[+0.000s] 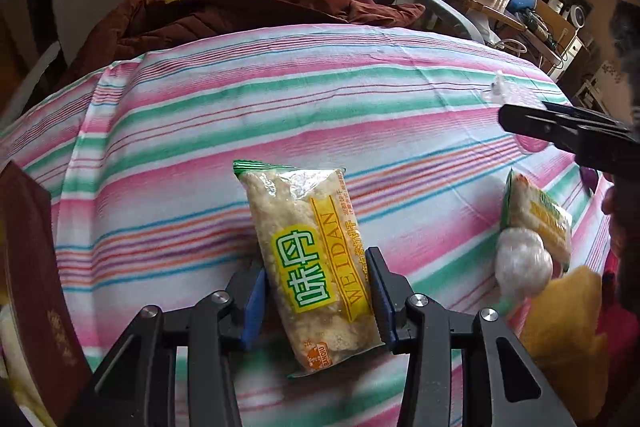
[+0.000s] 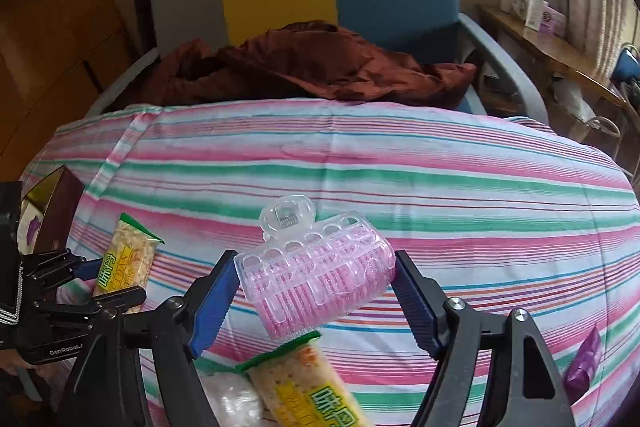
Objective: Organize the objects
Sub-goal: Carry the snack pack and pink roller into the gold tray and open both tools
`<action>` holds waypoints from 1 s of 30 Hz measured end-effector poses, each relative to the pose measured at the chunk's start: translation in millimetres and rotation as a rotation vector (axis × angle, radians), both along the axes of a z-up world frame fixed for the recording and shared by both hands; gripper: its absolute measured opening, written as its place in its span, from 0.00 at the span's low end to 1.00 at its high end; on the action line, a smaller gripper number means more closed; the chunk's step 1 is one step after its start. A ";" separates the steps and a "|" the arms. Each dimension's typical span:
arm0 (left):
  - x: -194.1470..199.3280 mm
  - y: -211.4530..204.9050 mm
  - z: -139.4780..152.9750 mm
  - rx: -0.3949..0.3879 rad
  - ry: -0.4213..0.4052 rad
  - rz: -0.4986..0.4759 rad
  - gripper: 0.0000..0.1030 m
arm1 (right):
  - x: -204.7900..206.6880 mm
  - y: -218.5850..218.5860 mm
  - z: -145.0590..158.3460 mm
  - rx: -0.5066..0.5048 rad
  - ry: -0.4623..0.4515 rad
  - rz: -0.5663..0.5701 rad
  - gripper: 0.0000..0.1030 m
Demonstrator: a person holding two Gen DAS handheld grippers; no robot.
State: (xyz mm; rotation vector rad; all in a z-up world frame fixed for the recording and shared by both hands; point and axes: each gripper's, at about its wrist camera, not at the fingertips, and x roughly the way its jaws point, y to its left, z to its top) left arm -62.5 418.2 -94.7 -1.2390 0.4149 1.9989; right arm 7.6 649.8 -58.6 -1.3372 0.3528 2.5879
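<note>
Two grippers hang over a bed with a striped sheet (image 1: 280, 99), and both have something between their fingers. The left gripper (image 1: 316, 291) pinches a snack bag (image 1: 308, 259) with yellow and green writing. Its blue pads (image 1: 253, 307) press on the two long sides of the bag. The bag sits near the front edge of the striped sheet.

The right gripper (image 2: 316, 295) holds a pink hair roller (image 2: 320, 279) with a clear clip on it. Its fingers (image 2: 212, 303) sit spread about half way, one on each end of the roller, and the roller looks lifted a little off the striped sheet.

Not much looks tidied yet. A second snack bag (image 2: 312, 387) and a white wrapped ball (image 1: 524, 263) lie on the striped sheet just under the roller. A small purple packet (image 2: 584, 363) lies at the right edge of the striped sheet. A dark red box (image 1: 32, 291) stands at the left edge, past the snack bag. I think things may go in there, but I cannot tell. So two things are picked up, and at least three wait.
</note>
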 end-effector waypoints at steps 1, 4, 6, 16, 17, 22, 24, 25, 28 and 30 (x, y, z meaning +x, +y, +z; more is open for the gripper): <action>1.8 -2.6 -0.4 0.003 0.003 0.005 0.44 | -1.3 -2.0 -2.9 0.000 -0.009 0.008 0.75; 8.3 -16.7 1.1 0.011 -0.007 0.031 0.43 | -3.9 -8.6 -9.5 0.017 -0.038 0.023 0.75; 9.9 -26.5 3.7 0.028 -0.036 0.047 0.42 | -5.7 -11.9 -7.9 0.019 -0.043 0.024 0.75; 31.2 -72.8 46.0 0.113 0.000 0.055 0.42 | -8.6 -70.5 18.5 0.059 -0.062 0.077 0.75; 34.2 -78.2 51.4 0.125 0.010 0.053 0.42 | -8.2 -76.7 22.5 0.057 -0.058 0.081 0.75; 43.3 -115.9 74.6 0.181 0.037 0.069 0.43 | -9.6 -115.8 38.4 0.046 -0.048 0.111 0.75; 42.8 -133.6 80.8 0.199 0.036 0.091 0.43 | -10.7 -132.4 43.8 0.037 -0.041 0.124 0.75; 42.4 -145.8 85.5 0.212 0.037 0.107 0.43 | -12.1 -141.7 46.8 0.032 -0.035 0.133 0.75; 39.9 -181.0 96.9 0.246 0.054 0.149 0.43 | -16.6 -168.7 53.0 0.017 -0.020 0.158 0.75; 38.5 -203.1 102.3 0.263 0.066 0.186 0.43 | -20.8 -188.9 57.2 -0.006 -0.005 0.181 0.75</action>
